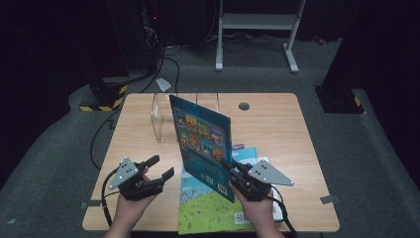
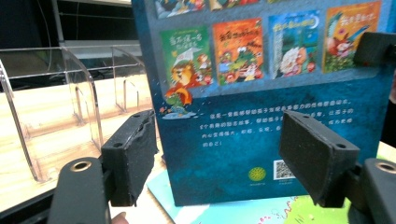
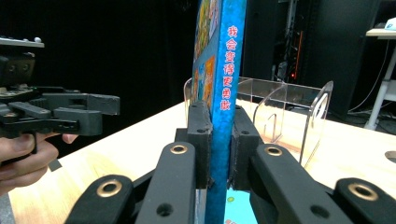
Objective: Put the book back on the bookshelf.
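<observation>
The upright blue book (image 2: 275,93) runs off the top edge of the left gripper view, its small printed text too fine to read. In the high view it hides part of the flat books (image 1: 213,208) lying under it near the table's near edge.

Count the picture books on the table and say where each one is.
3. The blue book stands upright, clamped in the right gripper. The green-covered book lies flat at the near edge. A light-blue book lies partly beneath them; more may be hidden.
</observation>
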`<action>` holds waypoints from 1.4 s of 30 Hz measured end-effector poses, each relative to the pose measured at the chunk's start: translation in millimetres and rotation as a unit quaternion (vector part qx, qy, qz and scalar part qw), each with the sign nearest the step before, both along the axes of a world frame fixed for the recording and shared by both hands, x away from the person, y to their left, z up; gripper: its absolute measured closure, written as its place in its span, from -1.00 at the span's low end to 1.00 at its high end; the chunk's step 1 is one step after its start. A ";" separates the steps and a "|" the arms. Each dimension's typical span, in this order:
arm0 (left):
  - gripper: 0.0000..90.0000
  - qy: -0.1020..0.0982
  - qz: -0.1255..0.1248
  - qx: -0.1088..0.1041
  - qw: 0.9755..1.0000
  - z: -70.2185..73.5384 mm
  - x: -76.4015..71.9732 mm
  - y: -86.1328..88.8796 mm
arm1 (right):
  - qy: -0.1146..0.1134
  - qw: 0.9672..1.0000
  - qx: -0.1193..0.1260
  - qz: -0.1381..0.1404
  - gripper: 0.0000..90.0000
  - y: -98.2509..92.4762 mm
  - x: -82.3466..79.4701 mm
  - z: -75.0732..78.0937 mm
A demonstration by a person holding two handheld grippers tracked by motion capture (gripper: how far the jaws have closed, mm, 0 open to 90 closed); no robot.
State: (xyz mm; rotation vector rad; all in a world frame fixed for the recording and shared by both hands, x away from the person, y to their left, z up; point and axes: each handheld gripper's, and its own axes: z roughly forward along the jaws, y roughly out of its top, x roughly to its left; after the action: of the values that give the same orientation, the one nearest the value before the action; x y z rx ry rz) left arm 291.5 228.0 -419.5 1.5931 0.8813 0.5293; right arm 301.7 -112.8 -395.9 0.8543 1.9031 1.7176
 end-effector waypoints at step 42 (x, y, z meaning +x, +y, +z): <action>-0.67 -0.047 -0.030 -0.014 0.998 77.8 -8.6 -136.8 | -0.104 0.993 -0.029 -0.053 0.81 12.9 -36.3 -17.7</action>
State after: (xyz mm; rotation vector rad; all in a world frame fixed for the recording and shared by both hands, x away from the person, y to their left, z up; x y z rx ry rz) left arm 282.9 91.2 -341.6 1.5523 0.7641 0.5436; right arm 265.4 -100.0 -413.7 0.7122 1.7308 1.6120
